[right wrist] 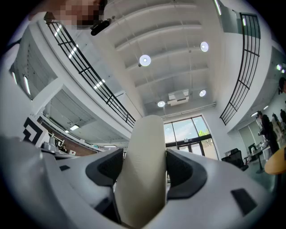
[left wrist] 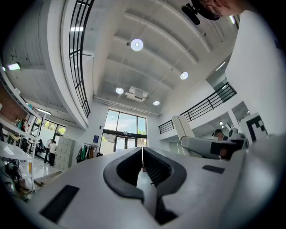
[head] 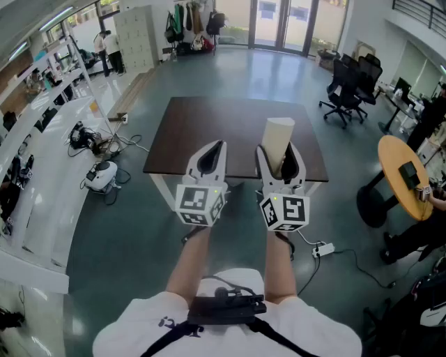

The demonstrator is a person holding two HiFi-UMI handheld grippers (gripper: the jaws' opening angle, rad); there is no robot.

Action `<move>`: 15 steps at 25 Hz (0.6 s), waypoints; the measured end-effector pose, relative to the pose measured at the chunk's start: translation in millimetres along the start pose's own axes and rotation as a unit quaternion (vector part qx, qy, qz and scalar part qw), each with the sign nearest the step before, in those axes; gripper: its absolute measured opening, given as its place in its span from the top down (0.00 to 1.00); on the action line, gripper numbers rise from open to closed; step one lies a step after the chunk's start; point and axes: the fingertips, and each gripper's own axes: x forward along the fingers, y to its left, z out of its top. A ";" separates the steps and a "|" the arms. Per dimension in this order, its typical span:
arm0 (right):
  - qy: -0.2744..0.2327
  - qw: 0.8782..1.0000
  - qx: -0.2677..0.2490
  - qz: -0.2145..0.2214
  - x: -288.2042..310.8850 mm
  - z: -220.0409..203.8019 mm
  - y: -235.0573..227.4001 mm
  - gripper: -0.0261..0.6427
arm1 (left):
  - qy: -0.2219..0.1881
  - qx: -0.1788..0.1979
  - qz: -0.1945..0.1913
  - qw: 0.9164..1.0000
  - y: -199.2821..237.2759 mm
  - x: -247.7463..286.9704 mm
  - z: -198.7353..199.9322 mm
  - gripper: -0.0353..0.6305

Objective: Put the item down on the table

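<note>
Right gripper [head: 281, 162] fingers pinching cream tapered column [head: 278, 136] low on its body; looks light, stiff, likely tippy on dark brown table [head: 202, 132]. Left gripper [head: 210, 157] fingers pressed together

Dark brown rectangular table [head: 209, 132], white legs [head: 161, 188], on glossy grey floor [head: 132, 237], white power strip [head: 323, 248] lying nearby

The head view looks steeply down from above the person's shoulders onto the dark brown rectangular table [head: 209, 132]. Each gripper view sits close behind its own jaws, tilted up at the white ribbed ceiling [left wrist: 147, 58]. All three share the far tall glass doors [head: 282, 21] and the cream tapered tube [head: 279, 136].
</note>
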 end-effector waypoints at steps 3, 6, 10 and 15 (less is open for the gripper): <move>0.000 1.000 0.004 0.003 -6.9 2.3 -10.8 0.50 | 0.004 -0.006 -0.004 1.000 -14.6 5.1 -4.2 0.93; 0.004 1.000 0.003 0.015 -10.1 1.1 -17.4 0.50 | 0.003 -0.008 -0.005 1.000 -24.9 12.3 -3.6 0.93; 0.009 1.000 0.002 0.024 -15.3 -1.5 -33.1 0.50 | 0.005 -0.007 -0.005 1.000 -42.9 27.1 -11.7 0.93; 0.013 1.000 0.000 0.004 -28.8 -9.3 -60.8 0.50 | 0.017 -0.010 -0.016 1.000 -67.9 36.5 -24.2 0.93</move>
